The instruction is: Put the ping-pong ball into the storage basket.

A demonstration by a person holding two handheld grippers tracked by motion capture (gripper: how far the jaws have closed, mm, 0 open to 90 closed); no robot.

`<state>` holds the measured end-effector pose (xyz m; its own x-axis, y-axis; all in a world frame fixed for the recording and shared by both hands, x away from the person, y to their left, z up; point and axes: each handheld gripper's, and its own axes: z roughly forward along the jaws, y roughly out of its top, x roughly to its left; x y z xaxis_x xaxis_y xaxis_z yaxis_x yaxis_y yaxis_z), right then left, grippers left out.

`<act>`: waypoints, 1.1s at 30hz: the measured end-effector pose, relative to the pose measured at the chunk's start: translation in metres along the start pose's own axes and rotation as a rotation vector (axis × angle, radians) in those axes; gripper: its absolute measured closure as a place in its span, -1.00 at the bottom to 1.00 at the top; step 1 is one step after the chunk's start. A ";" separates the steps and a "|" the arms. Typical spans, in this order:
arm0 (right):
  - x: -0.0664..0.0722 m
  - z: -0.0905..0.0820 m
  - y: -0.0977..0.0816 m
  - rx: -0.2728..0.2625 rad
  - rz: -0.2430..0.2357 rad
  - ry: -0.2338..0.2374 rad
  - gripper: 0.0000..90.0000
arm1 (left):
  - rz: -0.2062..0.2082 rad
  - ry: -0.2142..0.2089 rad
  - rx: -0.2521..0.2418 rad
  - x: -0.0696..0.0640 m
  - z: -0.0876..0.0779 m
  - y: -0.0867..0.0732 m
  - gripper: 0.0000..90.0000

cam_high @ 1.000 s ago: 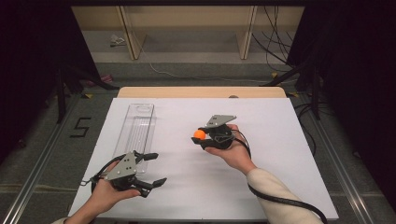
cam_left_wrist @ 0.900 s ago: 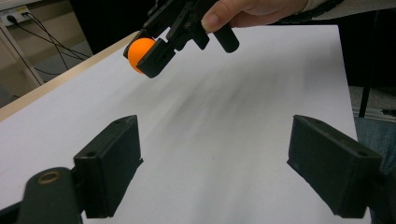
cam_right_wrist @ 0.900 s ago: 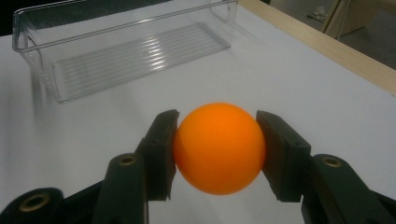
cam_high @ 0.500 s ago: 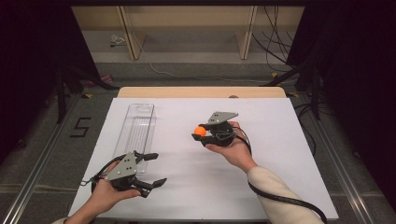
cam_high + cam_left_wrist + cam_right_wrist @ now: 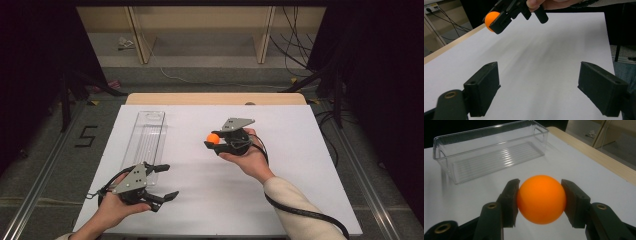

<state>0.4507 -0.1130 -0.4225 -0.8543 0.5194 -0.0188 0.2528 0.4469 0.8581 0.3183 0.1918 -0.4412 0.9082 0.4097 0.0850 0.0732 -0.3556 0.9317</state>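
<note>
An orange ball (image 5: 541, 198) sits clamped between the jaws of my right gripper (image 5: 214, 142), held a little above the white table near its middle. The ball (image 5: 213, 137) points toward the left side, and it also shows at the top left of the left gripper view (image 5: 491, 18). A clear plastic bin (image 5: 146, 137) lies lengthwise on the left part of the table, empty, and appears beyond the ball in the right gripper view (image 5: 490, 148). My left gripper (image 5: 165, 182) hovers near the front left, jaws wide open, with nothing between them.
The white table top (image 5: 300, 165) has a wooden strip (image 5: 215, 98) along its far edge. Beyond it stand wooden shelf legs (image 5: 139, 35) and cables on the floor. A cable (image 5: 305, 212) trails from the right gripper along the sleeve.
The right gripper with the orange ball has shifted slightly to the left, toward the bin. The left gripper has stayed where it was.
</note>
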 end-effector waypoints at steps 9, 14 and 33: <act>0.000 0.000 0.005 -0.013 0.001 0.002 0.14 | -0.001 0.000 0.002 0.000 0.000 0.000 -0.62; 0.000 0.002 0.007 -0.015 -0.002 0.003 0.14 | 0.002 -0.002 0.006 0.000 0.000 0.000 -0.62; 0.002 0.008 0.020 -0.025 -0.015 0.013 0.14 | 0.001 -0.004 0.009 -0.001 0.001 0.000 -0.62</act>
<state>0.4575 -0.0967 -0.4097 -0.8638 0.5032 -0.0249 0.2288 0.4358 0.8705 0.3180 0.1910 -0.4420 0.9101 0.4057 0.0843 0.0762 -0.3638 0.9284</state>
